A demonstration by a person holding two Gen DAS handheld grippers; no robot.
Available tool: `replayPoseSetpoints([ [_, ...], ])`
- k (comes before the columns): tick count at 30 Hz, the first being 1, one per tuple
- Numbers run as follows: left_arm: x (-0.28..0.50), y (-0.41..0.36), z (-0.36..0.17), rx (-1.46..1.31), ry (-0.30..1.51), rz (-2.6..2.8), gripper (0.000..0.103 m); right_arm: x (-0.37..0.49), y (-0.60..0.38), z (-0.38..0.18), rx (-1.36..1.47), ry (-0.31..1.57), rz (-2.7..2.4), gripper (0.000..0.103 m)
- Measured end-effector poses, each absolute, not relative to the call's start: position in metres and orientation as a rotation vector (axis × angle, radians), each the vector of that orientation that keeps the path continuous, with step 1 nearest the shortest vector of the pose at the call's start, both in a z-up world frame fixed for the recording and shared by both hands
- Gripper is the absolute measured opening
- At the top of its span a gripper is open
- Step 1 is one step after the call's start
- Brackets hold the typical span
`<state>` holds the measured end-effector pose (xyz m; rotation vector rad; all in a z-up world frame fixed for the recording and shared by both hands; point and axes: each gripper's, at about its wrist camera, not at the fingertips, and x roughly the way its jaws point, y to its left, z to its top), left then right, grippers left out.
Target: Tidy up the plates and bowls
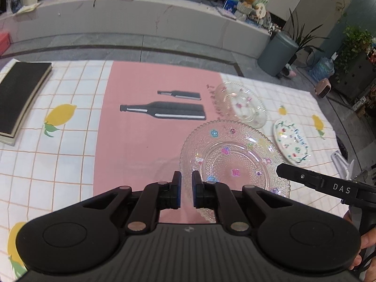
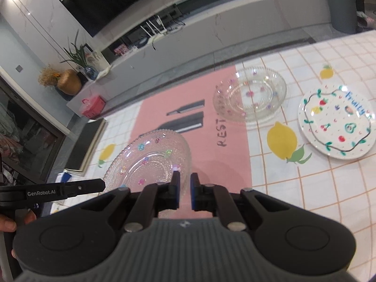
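Left tongs (image 1: 186,189) pinching the near rim of a clear beaded glass plate with small coloured flowers (image 1: 235,162), right tongs (image 2: 185,191) clamped on its opposite rim, plate tilted above the pink mat with printed bottles (image 1: 141,141). Beyond it on the checked lemon-print counter (image 2: 305,188): a clear glass bowl (image 2: 250,92), partly on the mat, and beside that, a white ceramic plate painted with fruit (image 2: 336,123).

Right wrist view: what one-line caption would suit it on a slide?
Both grippers' fingers pinch the rim of a beaded glass plate, lifted above the tablecloth near a glass bowl and painted plate.
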<state>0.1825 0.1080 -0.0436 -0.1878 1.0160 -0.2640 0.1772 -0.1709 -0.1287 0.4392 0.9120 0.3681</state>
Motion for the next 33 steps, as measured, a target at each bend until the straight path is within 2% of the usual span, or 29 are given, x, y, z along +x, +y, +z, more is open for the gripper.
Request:
replayPoseSetpoints([
  [1,0.176,0.106,-0.038,-0.199,1.001,-0.279,0.000,0.173,-0.173,-0.124,0.438,0.903,0.372,0.005],
  [3,0.166,0.104,-0.025,-0.330,0.977,-0.400,0.000,0.161,-0.177,-0.114,0.456,0.881,0.409,0.004],
  [6,0.147,0.075,-0.001,-0.213,0.923,-0.348,0.000,0.144,-0.169,-0.104,0.463,0.903,0.466,0.000],
  [8,0.149,0.066,-0.003,-0.230,0.921,-0.342,0.000,0.132,-0.160,-0.097,0.367,0.848,0.413,0.000],
  [15,0.126,0.066,-0.026,-0.277,0.925,-0.308,0.000,0.162,-0.168,-0.153,0.357,0.988,0.317,0.000],
  [22,0.120,0.050,-0.044,-0.222,0.967,-0.349,0.000,0.153,-0.186,-0.178,0.353,1.044,0.322,0.000],
  [26,0.124,0.049,-0.052,-0.204,0.993,-0.344,0.005,0.147,-0.196,-0.184,0.376,1.063,0.319,0.000],
  [31,0.132,0.051,-0.060,-0.188,1.012,-0.337,0.006,0.142,-0.204,-0.188,0.401,1.072,0.308,0.002],
  [33,0.135,0.050,-0.062,-0.160,1.012,-0.334,0.014,0.141,-0.207,-0.189,0.407,1.080,0.301,0.007],
])
